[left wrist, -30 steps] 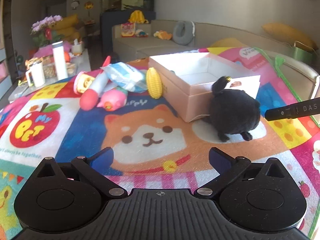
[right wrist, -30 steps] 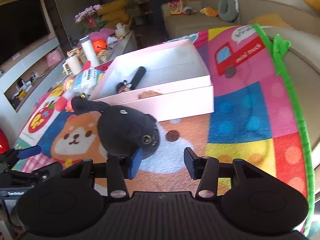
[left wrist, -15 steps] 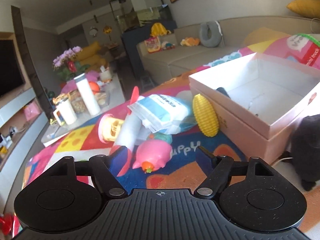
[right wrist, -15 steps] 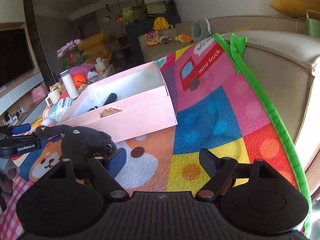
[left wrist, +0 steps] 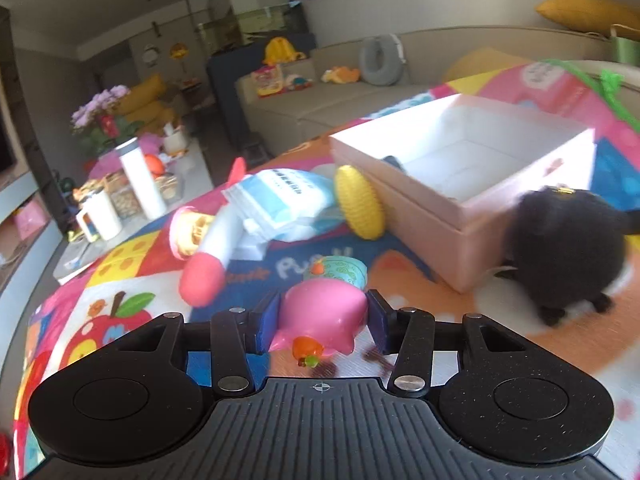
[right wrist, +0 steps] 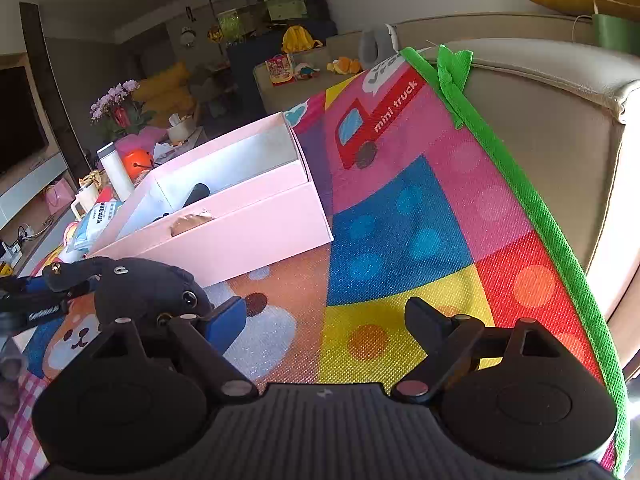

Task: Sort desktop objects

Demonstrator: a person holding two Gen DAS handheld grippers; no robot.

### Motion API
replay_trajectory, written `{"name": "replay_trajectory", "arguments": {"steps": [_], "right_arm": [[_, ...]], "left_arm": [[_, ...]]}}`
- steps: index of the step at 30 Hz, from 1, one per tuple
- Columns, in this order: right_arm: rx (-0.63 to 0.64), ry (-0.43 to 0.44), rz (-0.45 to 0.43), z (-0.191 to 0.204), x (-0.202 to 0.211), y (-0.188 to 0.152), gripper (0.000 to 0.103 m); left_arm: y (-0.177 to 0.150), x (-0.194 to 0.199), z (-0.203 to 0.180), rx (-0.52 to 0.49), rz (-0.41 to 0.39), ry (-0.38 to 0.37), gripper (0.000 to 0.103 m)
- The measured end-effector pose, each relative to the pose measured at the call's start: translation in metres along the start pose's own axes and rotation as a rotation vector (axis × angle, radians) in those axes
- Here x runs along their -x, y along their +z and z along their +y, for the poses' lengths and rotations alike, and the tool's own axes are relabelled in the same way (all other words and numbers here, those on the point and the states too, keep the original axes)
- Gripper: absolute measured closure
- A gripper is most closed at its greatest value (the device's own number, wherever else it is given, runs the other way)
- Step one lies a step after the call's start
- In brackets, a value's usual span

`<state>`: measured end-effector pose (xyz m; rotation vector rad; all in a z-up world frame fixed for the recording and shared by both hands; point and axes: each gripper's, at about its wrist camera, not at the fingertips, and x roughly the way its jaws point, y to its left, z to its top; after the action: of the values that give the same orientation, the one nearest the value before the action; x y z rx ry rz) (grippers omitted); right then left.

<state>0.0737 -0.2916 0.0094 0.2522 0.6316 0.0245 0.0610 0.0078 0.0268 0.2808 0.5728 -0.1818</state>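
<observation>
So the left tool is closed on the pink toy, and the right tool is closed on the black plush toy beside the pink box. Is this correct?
Not entirely. The left tool is closed on the pink toy, but the right tool is open and holds nothing. The right wrist view shows its fingers wide apart, with the black plush toy lying to their left, beside the pink box.

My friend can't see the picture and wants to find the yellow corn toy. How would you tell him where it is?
Find the big pink box on the colourful play mat. At the box's left corner a bumpy yellow corn toy leans against its wall, with a blue-and-white packet on its other side. It is the only yellow, knobbly thing there; the neighbouring toys are pink or black.
</observation>
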Motion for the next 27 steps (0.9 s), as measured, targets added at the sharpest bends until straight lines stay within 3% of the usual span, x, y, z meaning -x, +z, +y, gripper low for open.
{"name": "replay_trajectory", "arguments": {"steps": [4, 8, 11, 16, 19, 24, 27], "right_arm": [[0.015, -0.004, 0.003, 0.002, 0.001, 0.000, 0.012], [0.051, -0.020, 0.027, 0.008, 0.000, -0.001, 0.010], [0.062, -0.022, 0.046, 0.014, 0.006, -0.002, 0.010], [0.230, 0.048, -0.031, 0.051, 0.040, -0.004, 0.000], [0.314, 0.090, -0.035, 0.081, 0.040, 0.000, 0.000], [0.356, 0.089, 0.025, 0.118, 0.002, 0.003, 0.000], [0.343, 0.081, 0.062, 0.125, -0.020, 0.001, 0.000]], "left_arm": [[-0.023, 0.055, -0.027, 0.008, 0.011, -0.188, 0.052], [-0.048, 0.070, -0.049, -0.018, 0.050, -0.259, 0.050], [-0.056, 0.066, -0.052, -0.010, 0.048, -0.250, 0.045], [-0.062, 0.070, -0.041, 0.013, 0.049, -0.201, 0.016], [-0.065, 0.070, -0.033, 0.049, 0.050, -0.175, 0.008], [-0.066, 0.069, -0.016, 0.072, 0.044, -0.013, 0.006], [-0.067, 0.067, -0.003, 0.091, 0.059, 0.024, 0.006]]}}
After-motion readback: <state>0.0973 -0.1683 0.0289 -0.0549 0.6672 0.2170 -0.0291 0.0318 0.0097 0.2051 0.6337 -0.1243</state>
